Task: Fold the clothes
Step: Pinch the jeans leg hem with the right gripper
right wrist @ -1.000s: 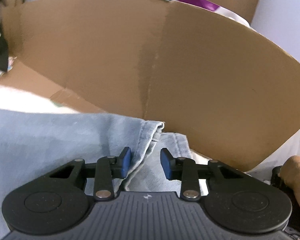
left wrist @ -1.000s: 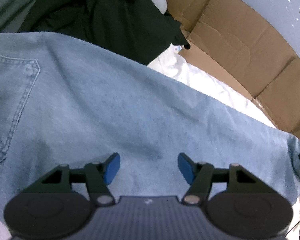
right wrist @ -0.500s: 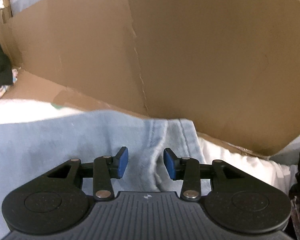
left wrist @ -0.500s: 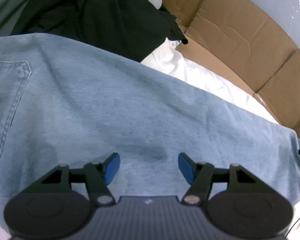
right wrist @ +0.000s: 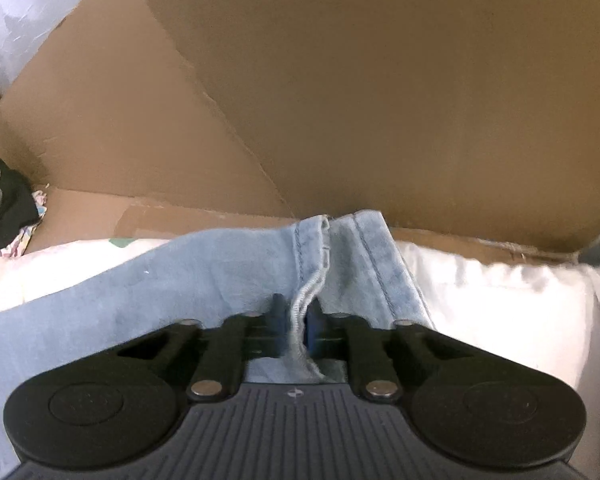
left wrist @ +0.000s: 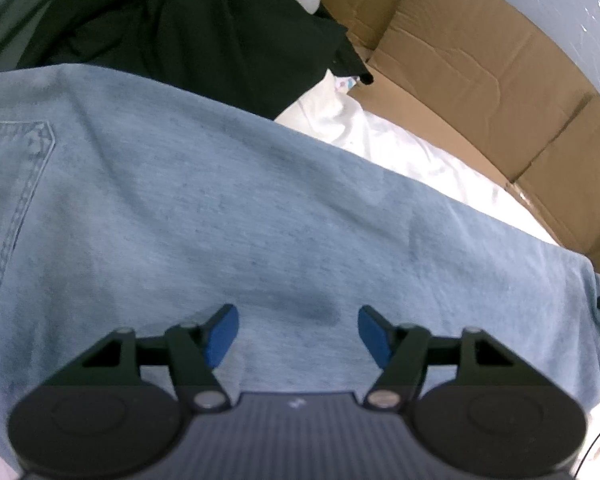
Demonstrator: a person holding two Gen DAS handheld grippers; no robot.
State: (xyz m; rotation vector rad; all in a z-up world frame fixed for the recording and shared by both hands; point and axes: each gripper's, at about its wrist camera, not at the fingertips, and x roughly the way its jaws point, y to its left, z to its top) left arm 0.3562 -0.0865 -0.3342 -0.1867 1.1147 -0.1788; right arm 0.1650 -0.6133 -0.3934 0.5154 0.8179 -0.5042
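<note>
Jeans (right wrist: 228,276) hem in right hand-held gripper (right wrist: 298,330)

Pale blue denim jeans (left wrist: 284,220): woven cotton-like cloth, matt, faintly mottled, with raised stitched seams and a frayed hem edge (right wrist: 304,300). Brown corrugated cardboard sheets (right wrist: 380,100): paper board, matt, creased. White bedsheet (right wrist: 500,300): soft cloth, matt, rumpled. Black garment (left wrist: 204,40): matt fabric. Black gripper bodies: ribbed matt plastic, shiny metal pins, blue pads (left wrist: 220,334).
</note>
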